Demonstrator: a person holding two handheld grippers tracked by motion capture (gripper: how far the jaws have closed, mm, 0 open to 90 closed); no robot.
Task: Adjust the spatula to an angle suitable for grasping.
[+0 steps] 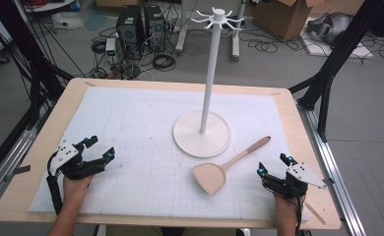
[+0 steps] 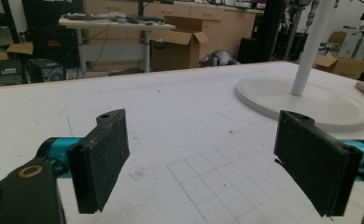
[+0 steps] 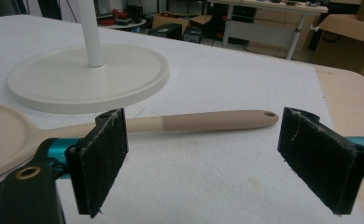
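A beige spatula (image 1: 227, 166) lies flat on the white grid mat, its blade toward the front and its handle (image 3: 203, 121) pointing back right. Behind it stands a white hook stand (image 1: 208, 88) on a round base (image 1: 202, 133), with hooks at the top (image 1: 217, 18). My right gripper (image 1: 274, 165) rests open on the mat just right of the spatula, nothing between its pads (image 3: 103, 158). My left gripper (image 1: 102, 148) sits open at the mat's front left, a hand behind it, its pads (image 2: 103, 156) apart over bare mat. The stand's base (image 2: 306, 100) lies ahead of it.
The white mat (image 1: 145, 147) covers a wooden table (image 1: 308, 147). Black frame posts (image 1: 328, 69) flank the table. Beyond the far edge are computer towers (image 1: 141, 24), cables and cardboard boxes (image 1: 283, 14) on the floor.
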